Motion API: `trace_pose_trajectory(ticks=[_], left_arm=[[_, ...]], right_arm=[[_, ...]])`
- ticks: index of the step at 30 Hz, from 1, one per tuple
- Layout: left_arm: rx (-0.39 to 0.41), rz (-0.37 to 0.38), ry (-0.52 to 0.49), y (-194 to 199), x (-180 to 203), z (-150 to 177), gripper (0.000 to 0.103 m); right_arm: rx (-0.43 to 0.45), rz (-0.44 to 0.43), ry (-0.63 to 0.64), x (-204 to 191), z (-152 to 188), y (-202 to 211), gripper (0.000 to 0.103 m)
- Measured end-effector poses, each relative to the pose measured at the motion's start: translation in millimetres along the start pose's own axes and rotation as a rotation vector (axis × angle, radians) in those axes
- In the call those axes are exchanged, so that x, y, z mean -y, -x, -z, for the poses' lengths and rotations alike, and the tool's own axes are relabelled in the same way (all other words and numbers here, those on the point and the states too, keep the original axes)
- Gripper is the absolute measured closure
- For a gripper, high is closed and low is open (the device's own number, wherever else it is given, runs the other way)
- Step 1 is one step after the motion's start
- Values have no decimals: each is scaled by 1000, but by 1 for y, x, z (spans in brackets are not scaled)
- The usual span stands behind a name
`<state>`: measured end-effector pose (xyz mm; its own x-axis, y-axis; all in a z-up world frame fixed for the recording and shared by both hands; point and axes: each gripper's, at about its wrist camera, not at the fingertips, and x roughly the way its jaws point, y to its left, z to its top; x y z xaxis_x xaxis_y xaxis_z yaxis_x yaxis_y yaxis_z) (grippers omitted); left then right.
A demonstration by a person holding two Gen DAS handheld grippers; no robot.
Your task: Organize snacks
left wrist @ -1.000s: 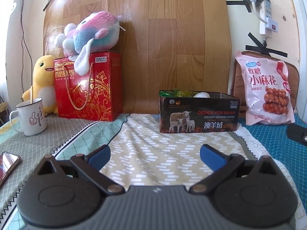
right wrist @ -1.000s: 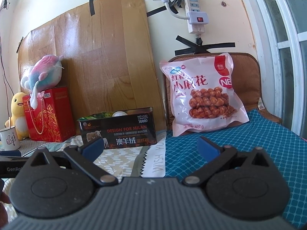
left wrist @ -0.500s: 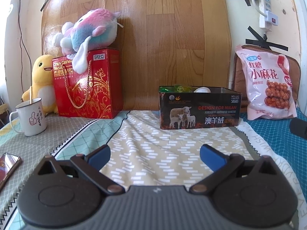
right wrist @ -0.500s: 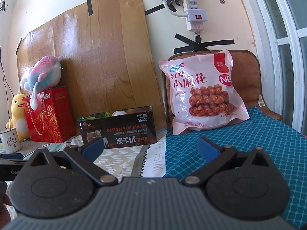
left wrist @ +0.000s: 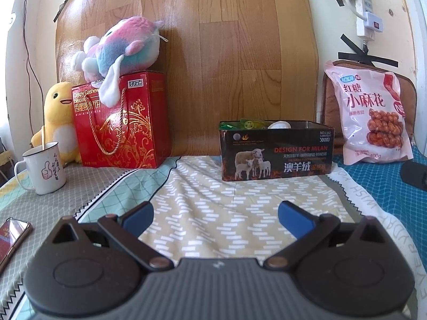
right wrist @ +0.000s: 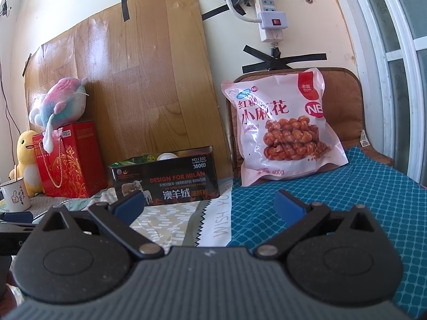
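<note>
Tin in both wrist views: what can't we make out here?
- Tin contents: both views, front wall hides all but green packets and a white top.
- Phone: left view, cut by the edge.
- Mug: right view, partly cut off.
- Bag small print: too small.

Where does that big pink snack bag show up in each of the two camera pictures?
Left wrist view: the pink snack bag stands at the far right, leaning on a brown cushion.
Right wrist view: the pink snack bag stands right of centre, upright against the same cushion.
Shared landmark: the black tin sits just left of the bag in both.
</note>
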<state>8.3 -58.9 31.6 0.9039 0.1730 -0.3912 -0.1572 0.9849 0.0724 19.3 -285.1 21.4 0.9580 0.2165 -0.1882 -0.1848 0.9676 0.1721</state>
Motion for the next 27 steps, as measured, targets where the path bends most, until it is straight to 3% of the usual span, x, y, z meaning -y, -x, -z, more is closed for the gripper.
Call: trace_pose_trajectory(ticks=[27], left_arm=[[7, 20, -11, 1, 3, 1, 0]], right_arm=[[-15, -8, -9, 2, 1, -3, 0]])
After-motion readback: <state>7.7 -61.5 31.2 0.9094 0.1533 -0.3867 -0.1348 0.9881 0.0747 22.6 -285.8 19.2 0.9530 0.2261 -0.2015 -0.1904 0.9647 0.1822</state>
